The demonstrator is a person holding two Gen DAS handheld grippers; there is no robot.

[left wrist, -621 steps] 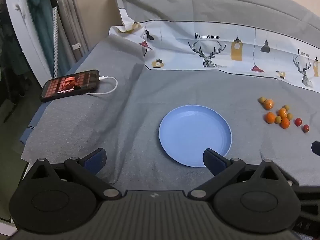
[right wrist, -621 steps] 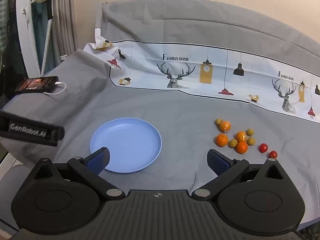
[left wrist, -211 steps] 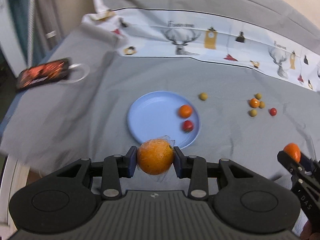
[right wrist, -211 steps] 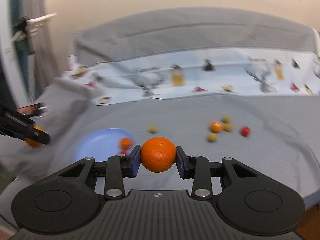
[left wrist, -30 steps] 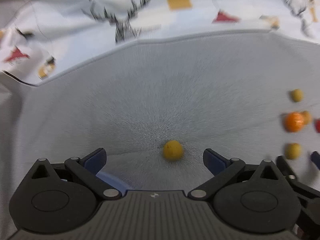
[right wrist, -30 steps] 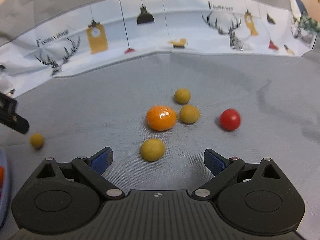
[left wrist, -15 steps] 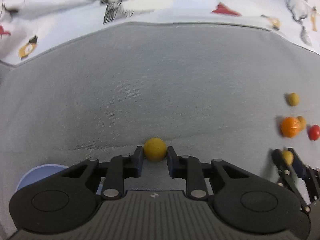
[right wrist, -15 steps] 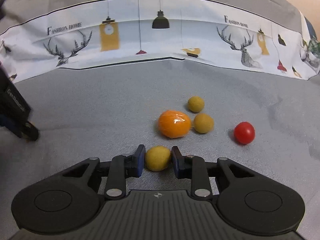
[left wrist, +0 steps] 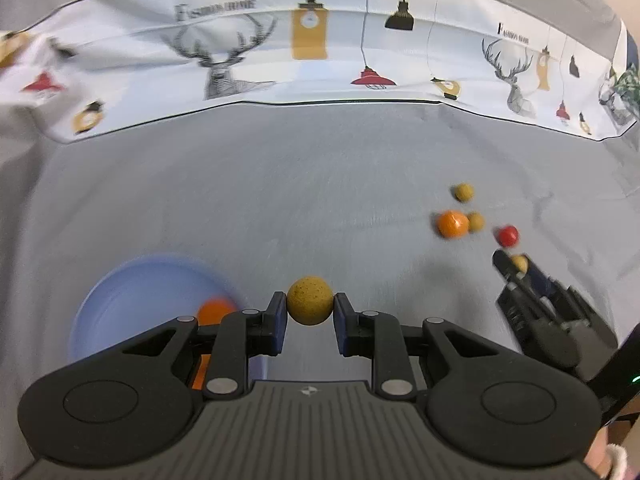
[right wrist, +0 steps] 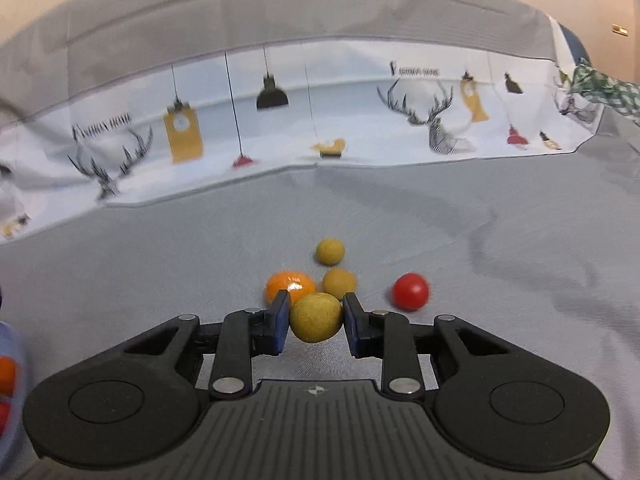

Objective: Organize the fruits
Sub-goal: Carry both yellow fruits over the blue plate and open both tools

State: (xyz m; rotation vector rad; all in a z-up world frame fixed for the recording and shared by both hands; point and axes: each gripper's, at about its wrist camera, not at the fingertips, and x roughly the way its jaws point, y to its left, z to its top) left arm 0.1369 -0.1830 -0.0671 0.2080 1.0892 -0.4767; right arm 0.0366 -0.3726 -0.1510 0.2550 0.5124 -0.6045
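Left fruit: a tan ball (left wrist: 310, 301) is pinched between the blue pads of the left gripper (left wrist: 310, 312), clear of the cloth.
Right fruit: a yellow-green ball (right wrist: 316, 317) is clamped between the pads of the right gripper (right wrist: 316, 320); in the left view it is seen as a small yellow spot (left wrist: 519, 262) at that gripper's tip (left wrist: 516, 266).
Jaws: both pairs are drawn narrow, each closed on its own ball.
Loose fruit: an orange (right wrist: 289, 285), two tan balls (right wrist: 330, 251) (right wrist: 339, 282) and a red tomato (right wrist: 410, 291) are left on the cloth just beyond the right gripper. The orange and the nearer tan ball are seen touching; the tomato lies apart, to their right.
Plate: a blue plate (left wrist: 120, 296) is seen blurred, low left of the left gripper, with an orange fruit (left wrist: 216, 310) on it, partly hidden by the gripper.
Plate edge, right view: orange and red fruit (right wrist: 6, 372) are glimpsed at the far left border.
Cloth: a grey cloth (left wrist: 280, 200) is spread under everything.
Backdrop: a white printed band (right wrist: 320, 120) with deer and lamps is draped behind.
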